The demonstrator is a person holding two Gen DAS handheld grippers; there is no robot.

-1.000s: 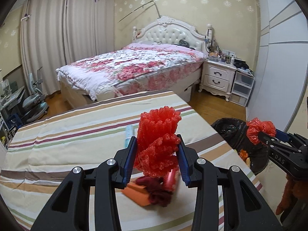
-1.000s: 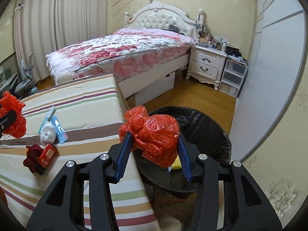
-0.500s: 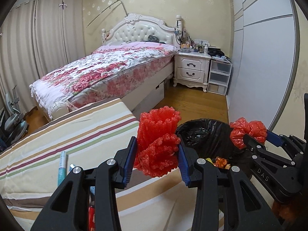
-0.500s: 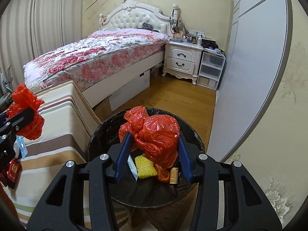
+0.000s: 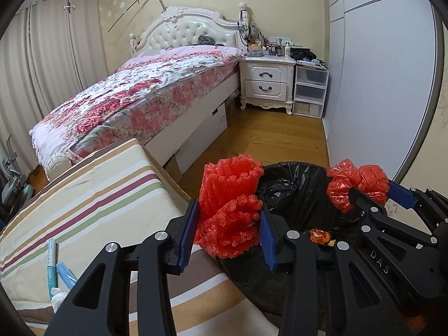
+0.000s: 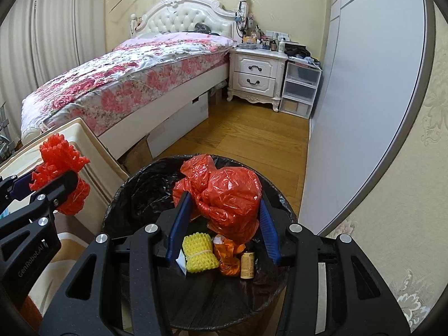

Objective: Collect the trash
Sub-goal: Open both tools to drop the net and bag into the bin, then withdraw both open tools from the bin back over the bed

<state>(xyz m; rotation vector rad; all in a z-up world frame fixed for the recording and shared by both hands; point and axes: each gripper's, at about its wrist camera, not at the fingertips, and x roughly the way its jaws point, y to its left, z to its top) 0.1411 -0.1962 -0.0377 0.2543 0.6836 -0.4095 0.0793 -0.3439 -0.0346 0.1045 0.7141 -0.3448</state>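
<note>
Two pieces of red trash are each clamped between blue pads. The left gripper (image 5: 228, 231) squeezes a ribbed red foam fruit net (image 5: 229, 210) at the edge of the striped cloth-covered surface (image 5: 92, 196), just beside the rim of the round bin lined with a black plastic bag (image 6: 140, 184). The right gripper (image 6: 222, 225) is closed on a crumpled red plastic bag (image 6: 224, 196), held over the bin's open mouth. Inside the bin lie a yellow foam net (image 6: 198, 253), an orange crinkled wrapper (image 6: 228, 257) and a small brown bottle (image 6: 247, 261). On the striped surface, near the left gripper's frame, rest a white-and-teal tube (image 5: 51, 263) and a blue packet (image 5: 65, 275). Beyond stand a bed with a floral quilt (image 5: 145, 92) and a white nightstand (image 5: 267, 81).
</note>
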